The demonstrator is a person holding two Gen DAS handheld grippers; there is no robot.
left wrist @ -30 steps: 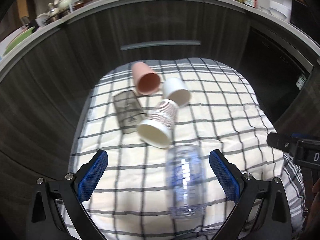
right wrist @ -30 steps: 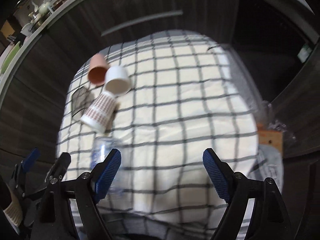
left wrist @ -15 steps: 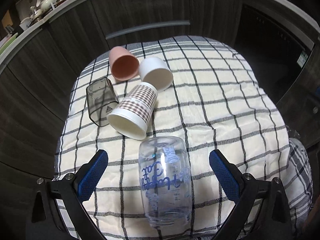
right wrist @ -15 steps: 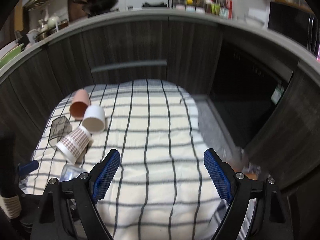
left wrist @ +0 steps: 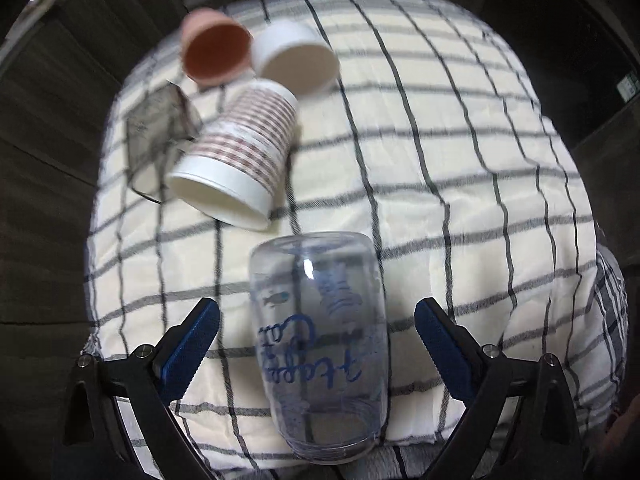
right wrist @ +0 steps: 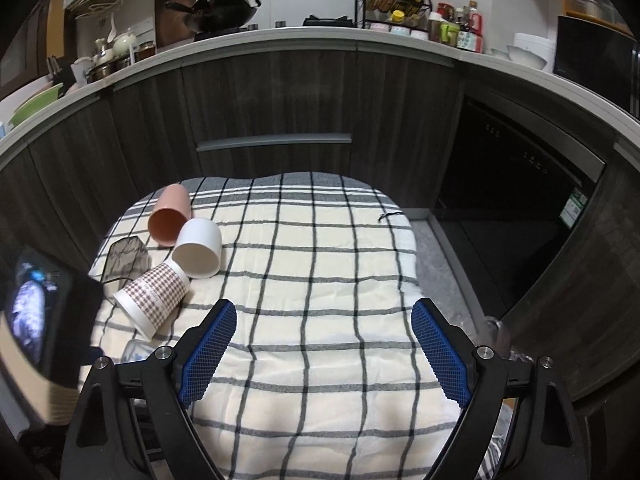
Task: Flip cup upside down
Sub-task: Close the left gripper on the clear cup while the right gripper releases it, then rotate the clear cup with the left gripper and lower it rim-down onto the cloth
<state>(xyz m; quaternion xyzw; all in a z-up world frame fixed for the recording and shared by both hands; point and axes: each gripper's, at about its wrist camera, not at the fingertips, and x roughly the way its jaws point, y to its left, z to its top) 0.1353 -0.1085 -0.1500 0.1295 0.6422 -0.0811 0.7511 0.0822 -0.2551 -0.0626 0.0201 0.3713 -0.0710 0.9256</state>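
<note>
Dark wood cabinets curve around the table [right wrist: 320, 360], which is covered by a cream cloth [left wrist: 440, 200] with dark checks. My left tool [left wrist: 316, 344] is spread wide, its blue pads on either side of the clear cup [left wrist: 320, 356] without touching it. That cup lies on its side at the near edge of the cloth, closed end pointing away from me, blue writing on its wall. Beyond it lie four more cups, all tipped over: a checked paper cup [left wrist: 240, 160], a white cup [left wrist: 296, 60], a pink cup [left wrist: 216, 48] and what looks like a smoky grey square cup [left wrist: 156, 136], blurred in this view. My right tool [right wrist: 324, 352] is also spread wide, holding nothing, over bare cloth, well to the right of the cluster.
</note>
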